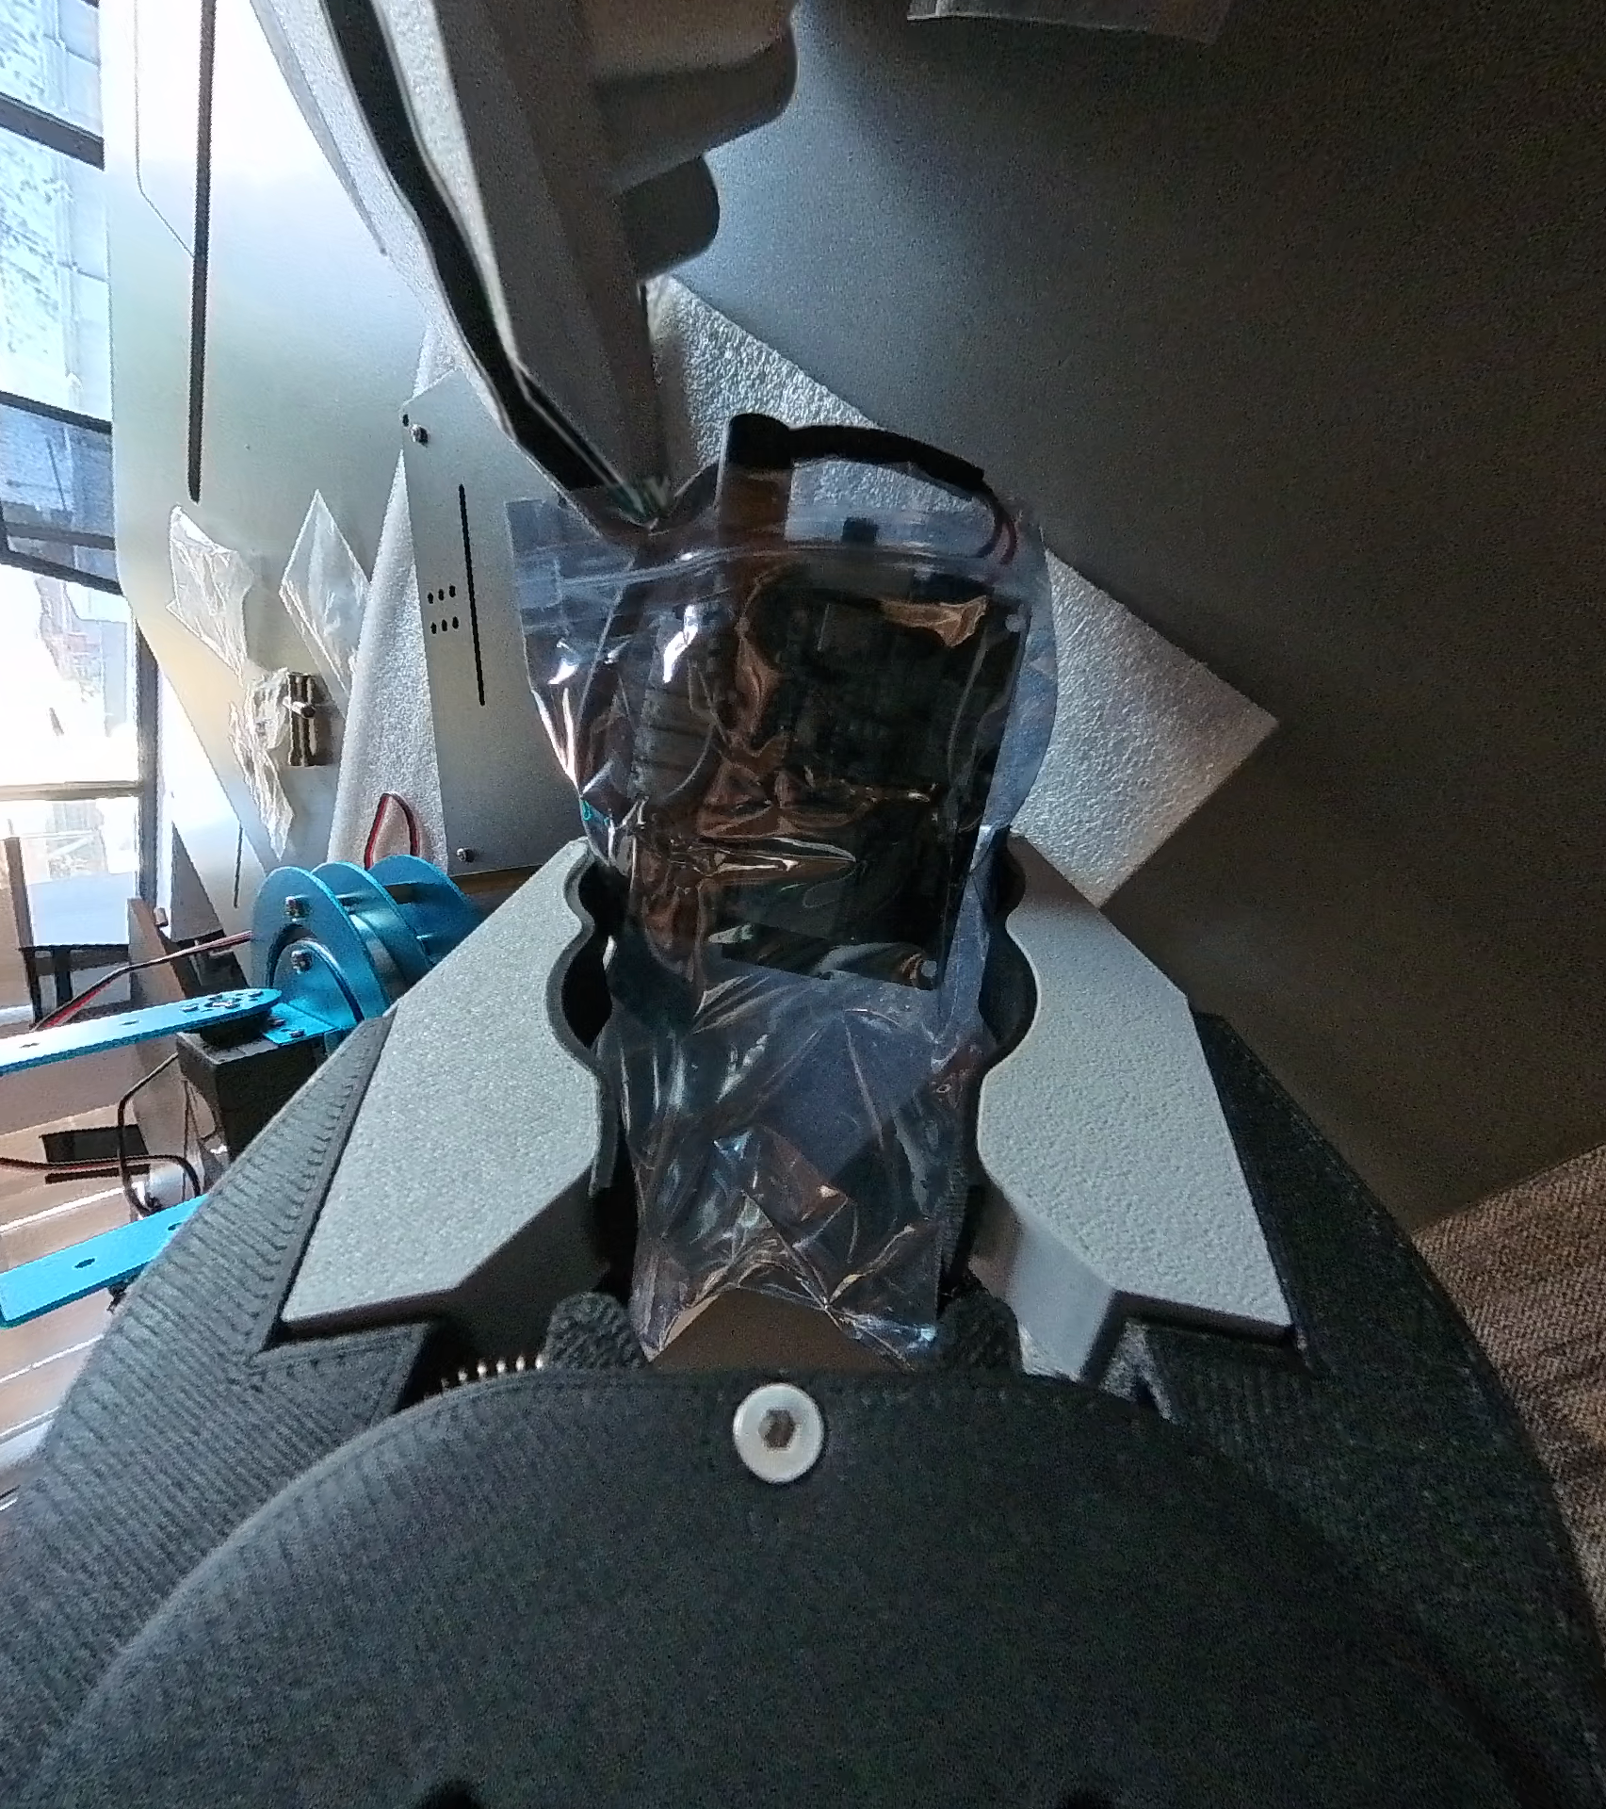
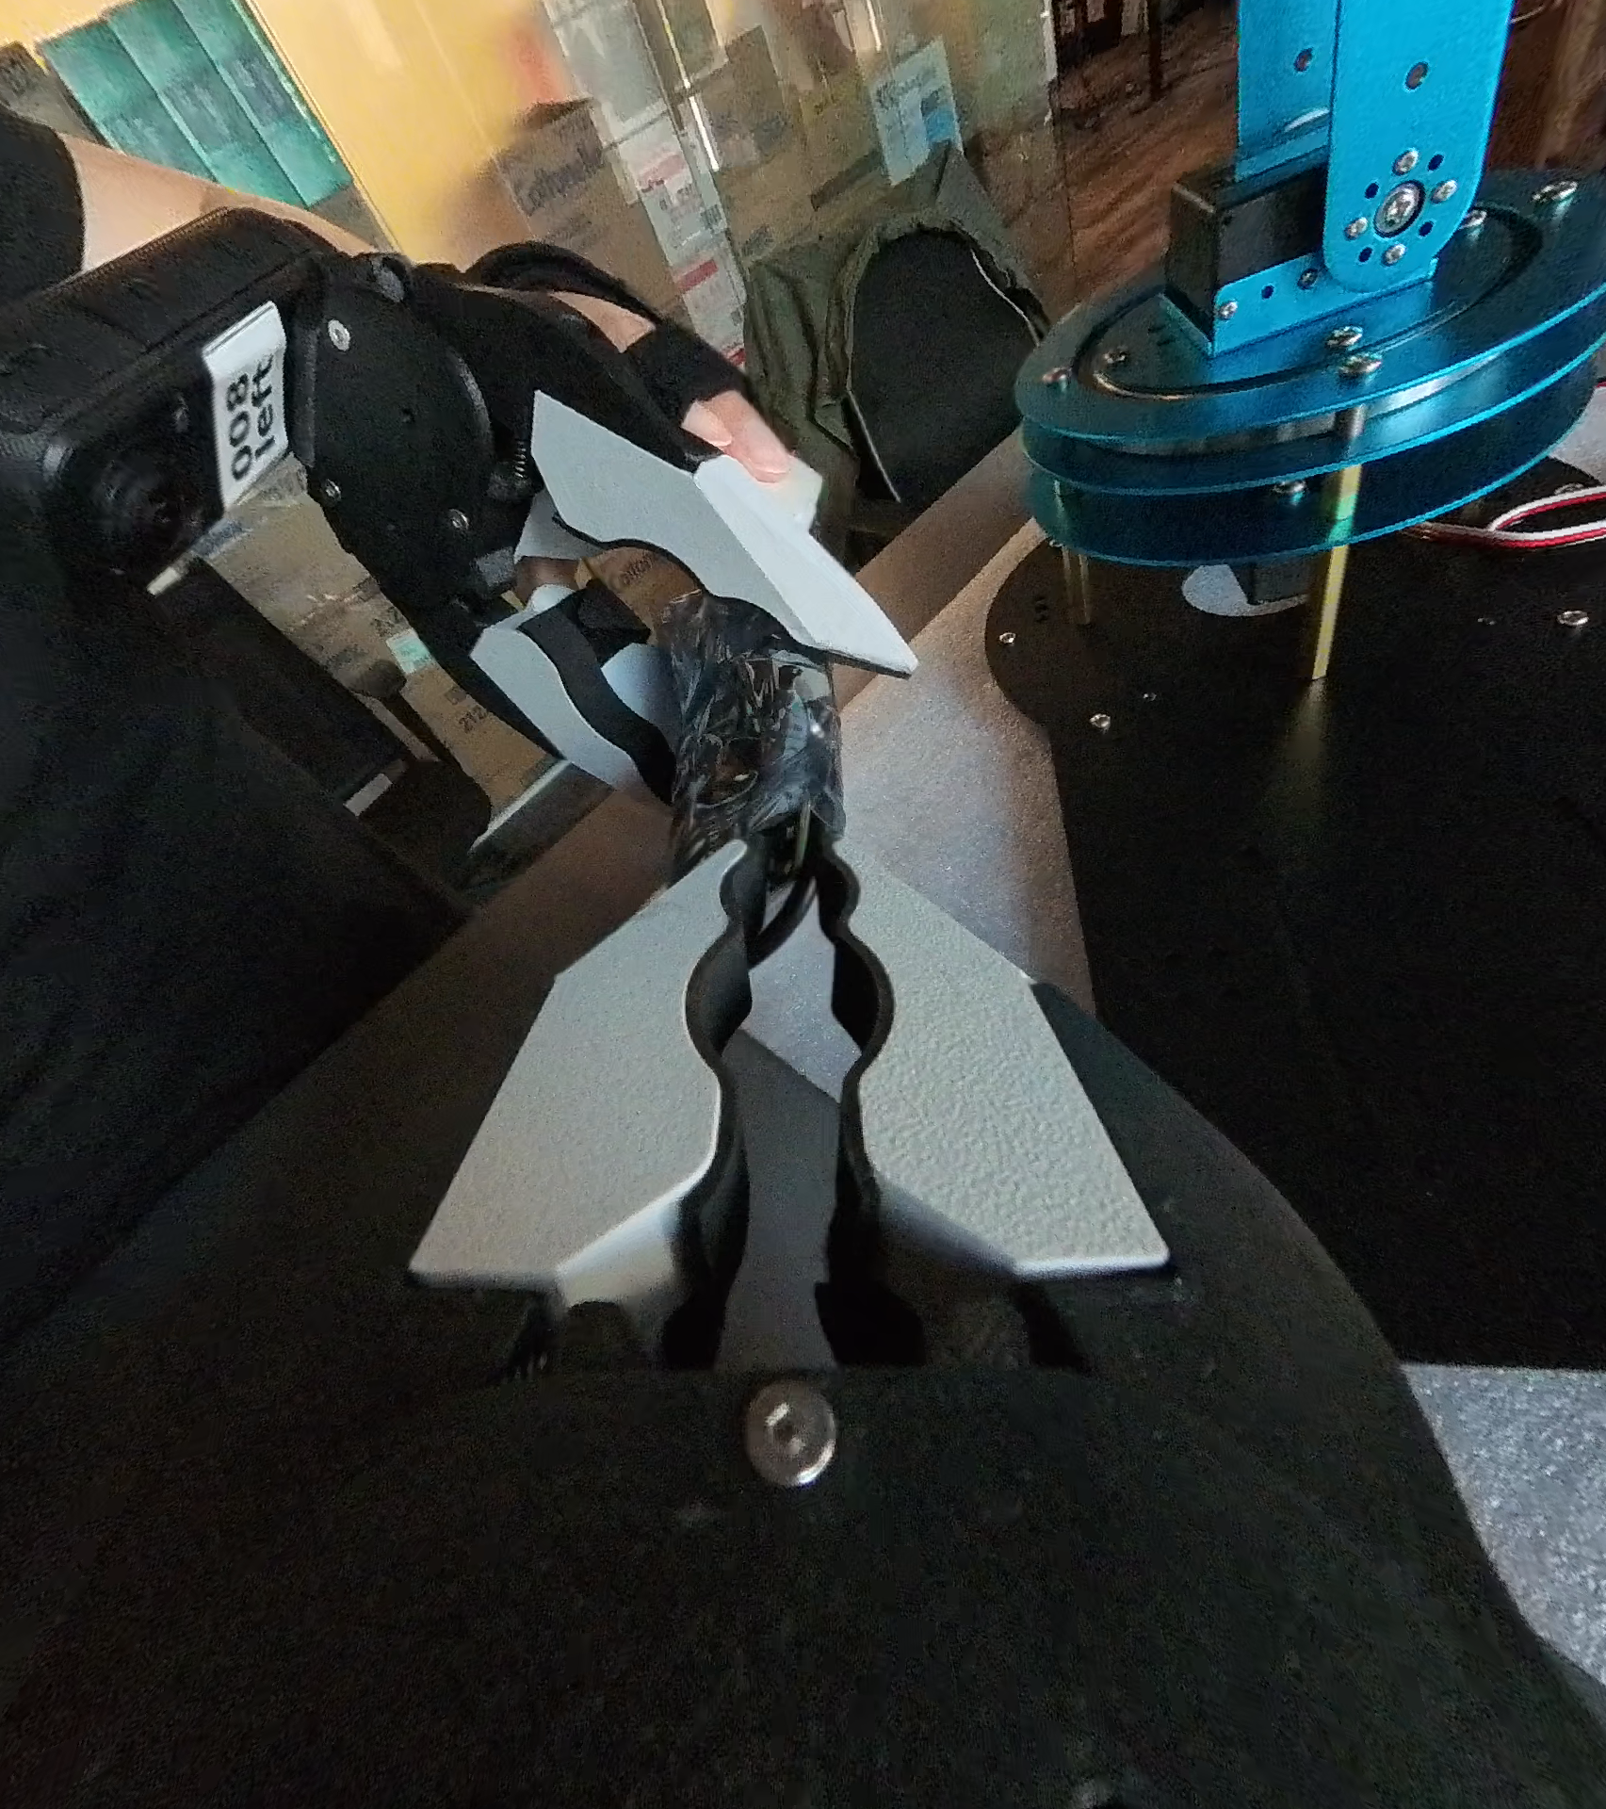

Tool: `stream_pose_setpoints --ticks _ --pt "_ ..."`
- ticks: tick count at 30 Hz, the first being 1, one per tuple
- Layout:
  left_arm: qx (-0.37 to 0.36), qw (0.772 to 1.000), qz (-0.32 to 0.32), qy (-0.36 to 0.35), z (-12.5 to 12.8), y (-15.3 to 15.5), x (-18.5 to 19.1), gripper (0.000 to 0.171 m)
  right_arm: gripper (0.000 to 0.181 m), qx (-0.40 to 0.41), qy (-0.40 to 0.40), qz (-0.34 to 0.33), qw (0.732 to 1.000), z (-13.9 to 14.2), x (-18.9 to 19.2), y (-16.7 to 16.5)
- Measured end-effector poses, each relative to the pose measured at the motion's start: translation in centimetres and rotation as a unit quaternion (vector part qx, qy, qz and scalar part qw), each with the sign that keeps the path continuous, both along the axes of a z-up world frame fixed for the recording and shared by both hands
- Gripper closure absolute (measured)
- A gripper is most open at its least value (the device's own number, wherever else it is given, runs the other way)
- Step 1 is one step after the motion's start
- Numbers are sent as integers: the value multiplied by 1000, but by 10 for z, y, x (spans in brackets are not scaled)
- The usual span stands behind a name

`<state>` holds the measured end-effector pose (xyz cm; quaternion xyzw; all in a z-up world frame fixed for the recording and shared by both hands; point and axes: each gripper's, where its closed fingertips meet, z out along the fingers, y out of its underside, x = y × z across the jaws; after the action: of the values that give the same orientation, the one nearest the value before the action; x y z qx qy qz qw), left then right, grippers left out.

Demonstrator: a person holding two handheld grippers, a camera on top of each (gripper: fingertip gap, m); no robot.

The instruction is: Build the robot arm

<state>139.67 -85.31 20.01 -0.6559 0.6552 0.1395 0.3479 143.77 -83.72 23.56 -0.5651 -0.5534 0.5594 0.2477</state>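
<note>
My left gripper [image 1: 794, 861] is shut on a translucent grey zip bag [image 1: 779, 1077] with a dark circuit board [image 1: 808, 724] inside. The bag's mouth points away from me. A black cable [image 1: 877, 455] sticks out of it. My right gripper [image 1: 637, 489] reaches in from above to the bag's mouth. In the right wrist view my right gripper [image 2: 791, 861] is nearly closed, its tips pinching thin black wires [image 2: 779, 881] at the mouth of the bag [image 2: 750, 724]. The left gripper [image 2: 759, 626] and a gloved hand [image 2: 720, 411] hold the bag just beyond.
A blue metal robot arm on a round base [image 2: 1327, 392] stands on a black plate [image 2: 1366, 881] at the right; it also shows in the left wrist view [image 1: 358, 940]. White foam [image 1: 1141, 675], a grey metal panel [image 1: 456, 636] and small bags of parts [image 1: 290, 705] lie behind.
</note>
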Motion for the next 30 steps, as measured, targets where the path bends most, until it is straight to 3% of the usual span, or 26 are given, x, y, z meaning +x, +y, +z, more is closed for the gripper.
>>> stream_pose_setpoints --ticks 10,15,20,25,30 --pt "3 1000 -2 3 0 -1 1 97 159 96 -21 -54 994 -7 -3 4" --pt "-2 1000 3 3 -1 0 0 96 169 16 -31 -56 998 -1 7 8" --pt "9 1000 -6 8 0 -1 1 97 160 -36 -63 -50 996 -14 5 1" --pt "9 1000 -6 6 0 -1 1 97 176 -99 -79 -32 991 -12 6 -7" --pt "7 1000 -3 4 0 0 1 97 176 -197 -65 -21 978 -4 6 -8"
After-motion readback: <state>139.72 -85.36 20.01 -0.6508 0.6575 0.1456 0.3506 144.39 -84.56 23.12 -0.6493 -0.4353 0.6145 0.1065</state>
